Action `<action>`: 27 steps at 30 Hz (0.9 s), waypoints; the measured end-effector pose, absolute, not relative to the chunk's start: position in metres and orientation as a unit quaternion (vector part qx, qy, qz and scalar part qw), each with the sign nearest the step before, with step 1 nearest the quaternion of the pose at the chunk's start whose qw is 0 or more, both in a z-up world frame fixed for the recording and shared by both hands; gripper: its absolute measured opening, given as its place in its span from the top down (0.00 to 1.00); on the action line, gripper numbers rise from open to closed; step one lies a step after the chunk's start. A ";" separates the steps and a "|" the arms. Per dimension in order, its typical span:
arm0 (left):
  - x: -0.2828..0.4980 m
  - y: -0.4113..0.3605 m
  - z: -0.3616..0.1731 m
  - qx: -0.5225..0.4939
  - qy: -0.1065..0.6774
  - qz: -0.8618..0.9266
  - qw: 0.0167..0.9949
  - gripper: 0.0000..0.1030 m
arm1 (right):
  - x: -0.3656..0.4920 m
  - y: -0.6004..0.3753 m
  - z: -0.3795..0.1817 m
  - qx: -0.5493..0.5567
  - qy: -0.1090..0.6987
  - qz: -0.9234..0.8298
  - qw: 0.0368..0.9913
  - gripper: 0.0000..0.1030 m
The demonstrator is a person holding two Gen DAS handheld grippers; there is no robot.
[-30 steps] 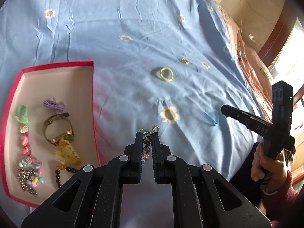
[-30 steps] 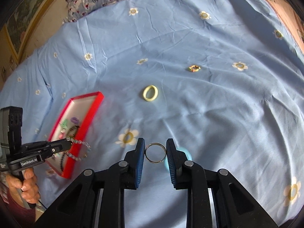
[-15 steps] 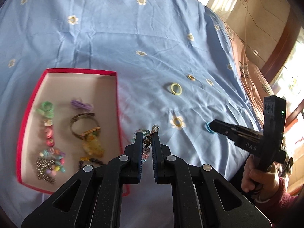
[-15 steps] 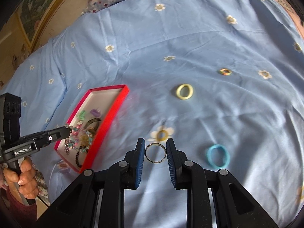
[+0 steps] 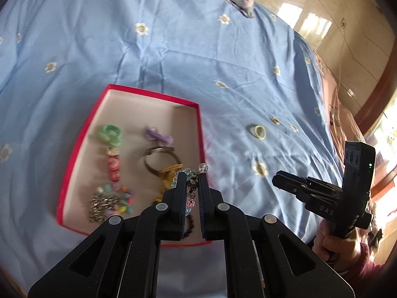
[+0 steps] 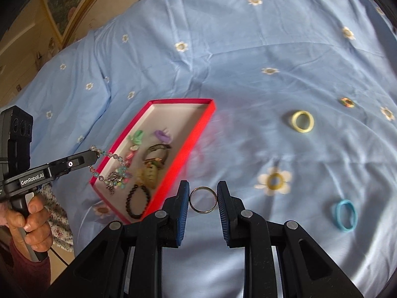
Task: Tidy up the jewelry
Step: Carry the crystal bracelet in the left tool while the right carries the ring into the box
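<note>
Sliding over from the bare blue sheet, the left hand-held gripper [image 5: 189, 182] now hangs above the red cardboard box with a white inside [image 5: 84, 149], low in the left wrist view, clamped on a string of clear glass beads [image 6: 109, 155]. The right hand-held gripper [image 6: 203, 200] has come closer too, pinching a thin metal ring [image 6: 203, 200]. Both look ready to drop in. A yellow band [image 6: 302, 121] and blue band [image 6: 345, 214] wait on the bed.
</note>
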State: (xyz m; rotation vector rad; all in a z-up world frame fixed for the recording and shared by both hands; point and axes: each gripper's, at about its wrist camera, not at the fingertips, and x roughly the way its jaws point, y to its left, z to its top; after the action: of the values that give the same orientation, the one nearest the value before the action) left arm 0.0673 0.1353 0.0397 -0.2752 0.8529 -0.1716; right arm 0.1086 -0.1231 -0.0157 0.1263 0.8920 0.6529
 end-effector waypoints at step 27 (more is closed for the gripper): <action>0.059 0.230 -0.005 -0.191 0.424 0.007 0.885 0.93 | 0.089 0.000 -0.039 -0.004 0.452 0.396 0.800 0.78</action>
State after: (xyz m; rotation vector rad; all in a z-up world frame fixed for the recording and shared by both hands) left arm 0.0588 0.2298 -0.0046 -0.3966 0.8816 0.0148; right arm 0.0893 0.0000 -0.0394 -0.0091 0.9686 0.8490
